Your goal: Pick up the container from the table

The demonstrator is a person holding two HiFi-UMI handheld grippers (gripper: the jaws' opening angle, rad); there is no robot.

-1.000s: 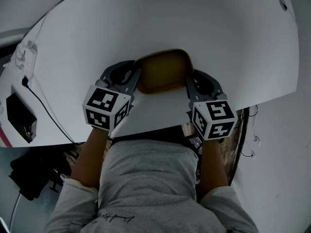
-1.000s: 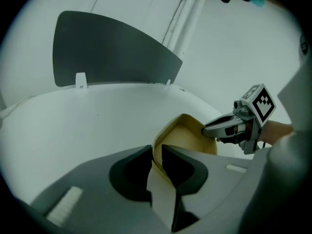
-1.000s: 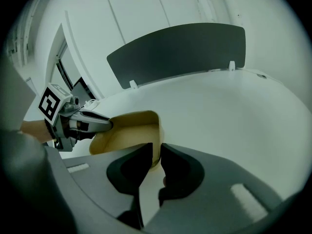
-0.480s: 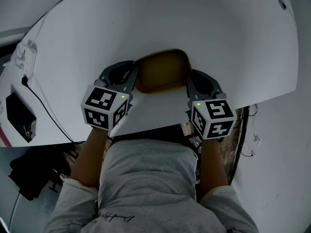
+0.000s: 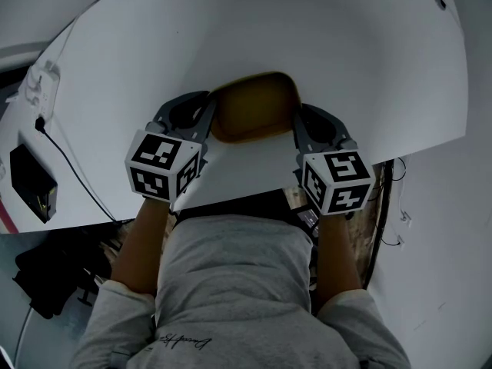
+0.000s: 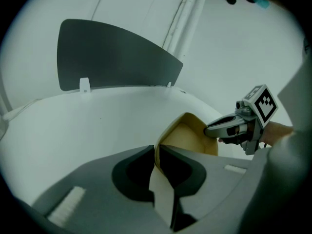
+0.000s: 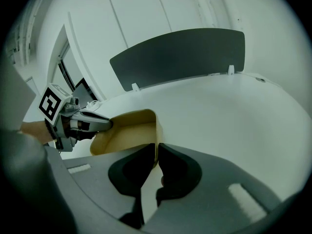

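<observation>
A shallow tan container (image 5: 254, 114) sits on the white table (image 5: 323, 37), close to its near edge. My left gripper (image 5: 214, 118) is at the container's left end and its jaws are closing, with the thin wall (image 6: 168, 135) pinched between the pads. My right gripper (image 5: 296, 121) grips the opposite end, its pads pressed on the wall (image 7: 157, 130). The left gripper view looks past the left gripper (image 6: 157, 155) to the right gripper (image 6: 214, 129) across the container. The right gripper view looks past the right gripper (image 7: 157, 152) to the left gripper (image 7: 105, 124).
A dark curved panel (image 6: 107, 57) (image 7: 180, 55) stands along the table's far edge. Left of the table lie a black box (image 5: 31, 183) and a thin black cable (image 5: 69, 171). The person's grey shirt (image 5: 238, 283) is against the near edge.
Both grippers stay at the container's two ends. Grippers, container and table all sit slightly higher in the head view; nothing has shifted relative to the table.
</observation>
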